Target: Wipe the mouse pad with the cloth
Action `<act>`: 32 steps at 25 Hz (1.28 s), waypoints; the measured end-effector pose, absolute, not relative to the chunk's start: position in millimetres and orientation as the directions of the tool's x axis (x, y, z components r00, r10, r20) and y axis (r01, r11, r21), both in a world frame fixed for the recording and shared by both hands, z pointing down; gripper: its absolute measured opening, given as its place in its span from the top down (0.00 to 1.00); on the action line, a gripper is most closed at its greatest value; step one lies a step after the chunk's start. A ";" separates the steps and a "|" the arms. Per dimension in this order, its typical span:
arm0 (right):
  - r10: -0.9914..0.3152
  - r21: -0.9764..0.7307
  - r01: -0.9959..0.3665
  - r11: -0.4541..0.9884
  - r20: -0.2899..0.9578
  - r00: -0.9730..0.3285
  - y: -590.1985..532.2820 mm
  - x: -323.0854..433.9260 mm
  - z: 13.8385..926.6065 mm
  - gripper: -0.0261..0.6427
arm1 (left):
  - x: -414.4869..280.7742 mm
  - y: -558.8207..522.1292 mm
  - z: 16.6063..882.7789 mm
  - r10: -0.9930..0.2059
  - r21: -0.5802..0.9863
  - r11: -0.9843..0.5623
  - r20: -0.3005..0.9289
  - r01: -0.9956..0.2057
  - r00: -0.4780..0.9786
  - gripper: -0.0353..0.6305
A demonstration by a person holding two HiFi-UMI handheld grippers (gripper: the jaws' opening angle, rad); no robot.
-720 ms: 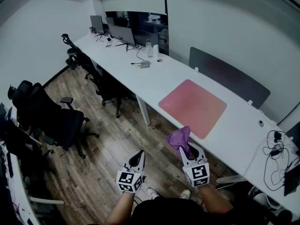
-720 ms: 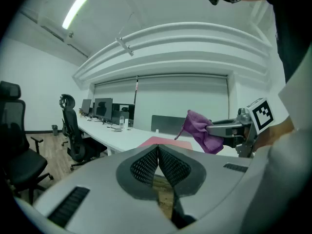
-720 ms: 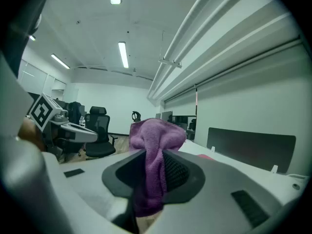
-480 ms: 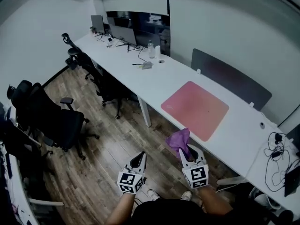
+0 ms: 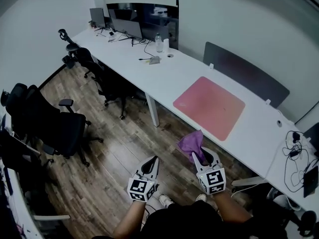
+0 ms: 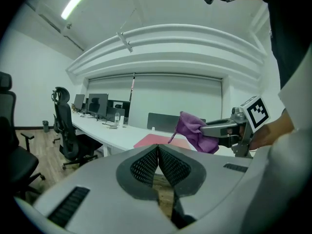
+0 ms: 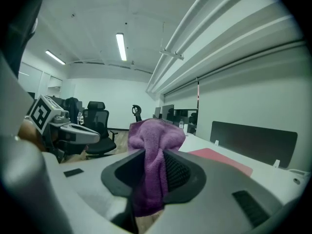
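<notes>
Head view looks steeply down on a long white table [image 5: 164,76] running along the wall. A pink mouse pad [image 5: 209,107] lies flat on it in front of a dark grey divider panel [image 5: 246,78]. Both tongs are held out over the wooden floor [image 5: 114,153], short of the table's near edge and well apart from the pad.

The right tongs [image 5: 203,157] are clamped on a purple cloth [image 5: 191,142]. The right gripper view shows the cloth pinched between the two jaws, its bunched top bulging above their tips and a tail hanging below. The left tongs [image 5: 152,161] sit just beside the right ones, and the left gripper view shows their jaws pressed together with nothing between them. The cloth is in the air, touching neither the pad nor the table.

Farther along the table stand monitors [image 5: 127,28], a water bottle [image 5: 158,45] and some small items. Cables [image 5: 294,156] lie at its right end. Black office chairs [image 5: 55,126] stand on the floor at the left.
</notes>
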State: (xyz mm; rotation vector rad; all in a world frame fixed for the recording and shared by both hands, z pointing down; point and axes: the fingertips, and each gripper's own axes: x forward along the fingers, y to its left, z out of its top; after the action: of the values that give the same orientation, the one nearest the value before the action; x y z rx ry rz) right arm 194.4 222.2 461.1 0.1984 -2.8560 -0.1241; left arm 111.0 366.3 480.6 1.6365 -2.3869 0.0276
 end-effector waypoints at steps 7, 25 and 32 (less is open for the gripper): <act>-0.163 0.097 -0.140 0.985 0.285 -0.945 222.8 194.5 468.9 0.78 | 107.2 359.4 491.5 -0.927 0.153 0.343 0.213 -0.927 -0.308 0.92; -0.131 0.007 -0.134 0.991 0.260 -0.957 126.4 82.4 482.5 0.78 | 17.8 265.4 506.9 -0.898 0.126 0.364 0.310 -0.923 -0.312 0.92; -0.092 -0.027 -0.102 0.994 0.246 -0.965 76.9 35.0 482.3 0.78 | -28.9 201.8 493.6 -0.887 0.105 0.386 0.314 -0.916 -0.338 0.92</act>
State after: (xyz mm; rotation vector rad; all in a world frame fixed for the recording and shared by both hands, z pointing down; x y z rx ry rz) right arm 35.0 76.9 482.3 0.1432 -2.8909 0.0576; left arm -28.9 201.8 493.6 1.5762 -2.3311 0.1279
